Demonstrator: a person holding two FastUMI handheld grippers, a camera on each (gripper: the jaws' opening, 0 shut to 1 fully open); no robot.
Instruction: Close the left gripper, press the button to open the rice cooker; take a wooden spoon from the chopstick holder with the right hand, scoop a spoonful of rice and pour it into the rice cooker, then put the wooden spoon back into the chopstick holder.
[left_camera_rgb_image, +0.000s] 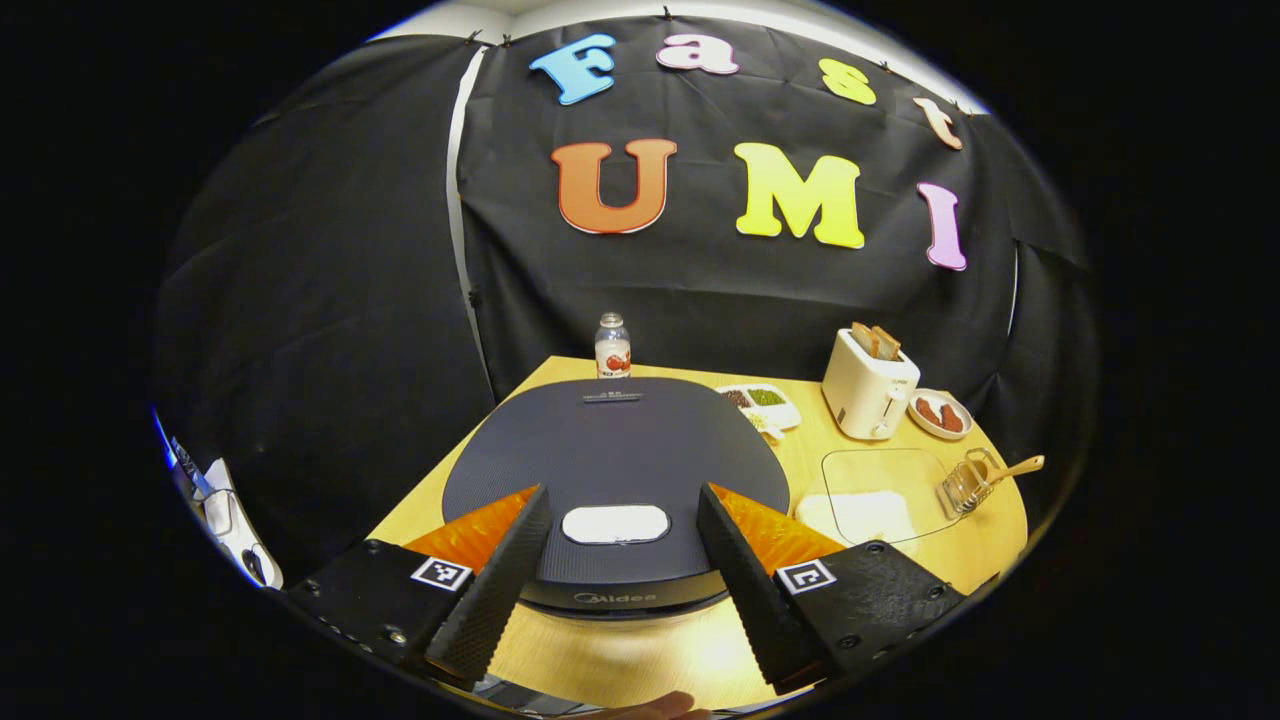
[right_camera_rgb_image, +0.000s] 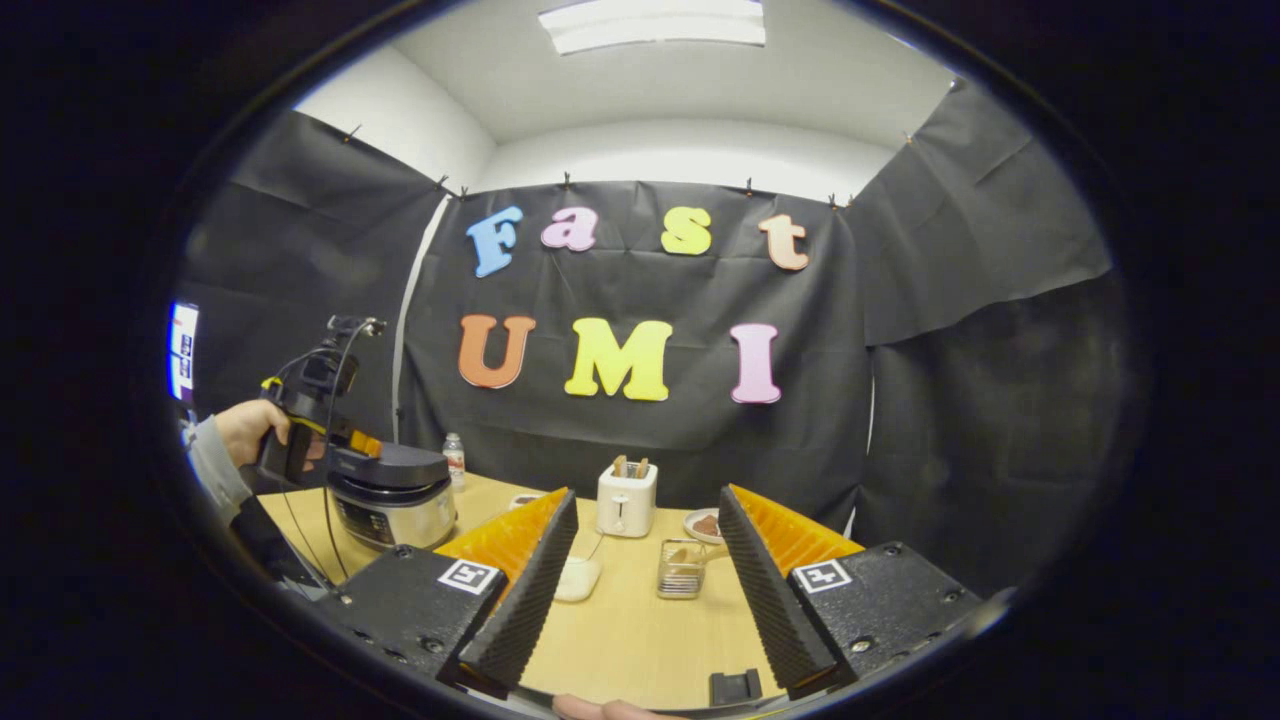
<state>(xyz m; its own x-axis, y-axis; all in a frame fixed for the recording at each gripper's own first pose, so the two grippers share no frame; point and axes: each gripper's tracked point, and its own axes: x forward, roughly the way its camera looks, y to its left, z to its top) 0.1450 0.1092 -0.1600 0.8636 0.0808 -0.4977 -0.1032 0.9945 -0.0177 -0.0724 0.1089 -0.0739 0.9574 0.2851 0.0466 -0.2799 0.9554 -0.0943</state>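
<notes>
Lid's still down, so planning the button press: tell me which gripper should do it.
Left. The left gripper hangs open right over the rice cooker, its white button between the fingers; it must close first. The right gripper faces the chopstick holder, off to the cooker's side.

Contents of the divided tray (left_camera_rgb_image: 762, 402) and small plate (left_camera_rgb_image: 940, 413) too small to identify. Spoon (left_camera_rgb_image: 1012, 468) bowl hidden inside the wire holder (left_camera_rgb_image: 966, 484). Left gripper (right_camera_rgb_image: 345, 448) fingers hidden beyond the rice cooker (right_camera_rgb_image: 395, 495).

Bright ceiling panel (right_camera_rgb_image: 652, 24) overhead; sharp, perhaps edge-warped fisheye.
</notes>
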